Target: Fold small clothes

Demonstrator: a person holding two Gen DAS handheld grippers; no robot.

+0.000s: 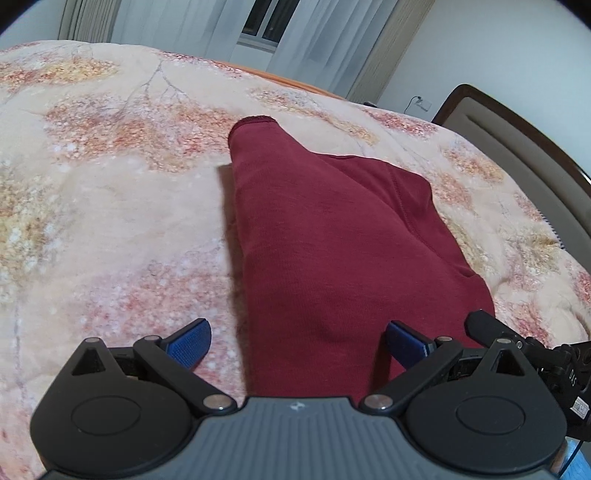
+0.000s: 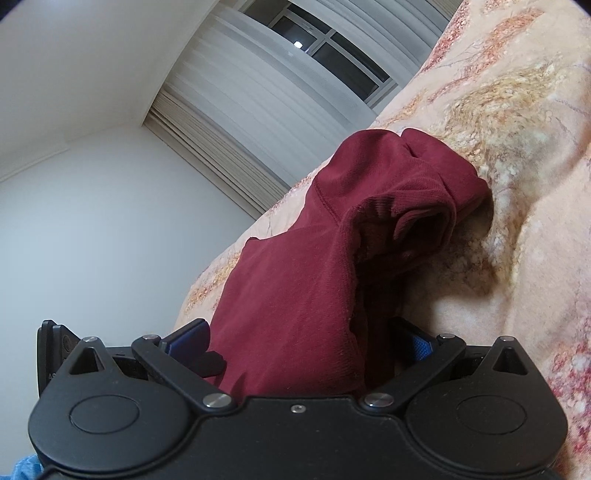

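Observation:
A dark red garment (image 1: 332, 229) lies partly folded on the floral bedspread (image 1: 110, 192), one narrow end pointing away from me. My left gripper (image 1: 299, 345) is open, its blue pads (image 1: 190, 345) wide apart, and the near end of the garment runs between them. In the right wrist view the same garment (image 2: 295, 288) rises in a bunched heap with a ribbed cuff at its top. My right gripper (image 2: 303, 345) is open too, with the cloth passing between its spread fingers. Whether either pad touches the fabric is unclear.
A padded brown headboard (image 1: 517, 155) borders the bed on the right. Curtains and a window (image 1: 266, 22) stand behind the bed. The right gripper's black body (image 1: 524, 347) shows at the left view's lower right edge. A wall socket (image 1: 423, 103) sits by the headboard.

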